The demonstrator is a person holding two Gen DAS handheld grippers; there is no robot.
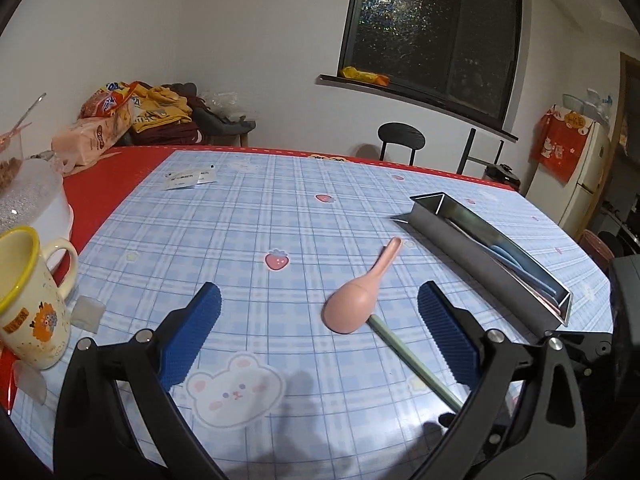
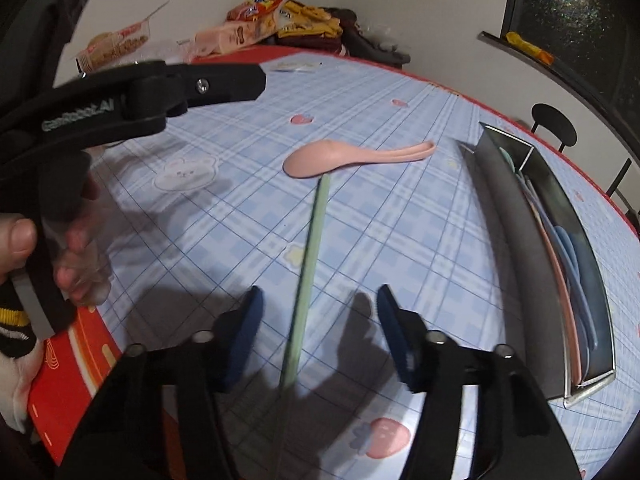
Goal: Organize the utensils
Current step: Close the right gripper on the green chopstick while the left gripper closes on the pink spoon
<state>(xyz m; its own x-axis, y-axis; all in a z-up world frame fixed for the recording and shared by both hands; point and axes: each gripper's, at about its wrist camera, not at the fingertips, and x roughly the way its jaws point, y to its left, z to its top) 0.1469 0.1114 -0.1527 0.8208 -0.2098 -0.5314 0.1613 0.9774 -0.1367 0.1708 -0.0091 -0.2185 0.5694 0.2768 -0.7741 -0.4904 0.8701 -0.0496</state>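
A pink spoon [image 1: 362, 286] lies bowl-down on the checked tablecloth, also in the right wrist view [image 2: 352, 157]. A pale green chopstick [image 1: 412, 360] lies with its tip at the spoon's bowl and runs toward me in the right wrist view [image 2: 306, 276]. A long steel tray [image 1: 492, 264] to the right holds blue and pink utensils [image 2: 568, 264]. My left gripper [image 1: 320, 320] is open just before the spoon. My right gripper [image 2: 320, 332] is open, its fingers on either side of the chopstick above the table. The left gripper's black body shows at the upper left of the right wrist view [image 2: 140, 96].
A yellow-rimmed mug [image 1: 30, 300] and a white container [image 1: 36, 204] stand at the table's left. Snack bags [image 1: 100, 128] and clothes lie at the far left corner. Small paper packets [image 1: 190, 178] lie on the cloth. Chairs [image 1: 400, 138] stand behind the table.
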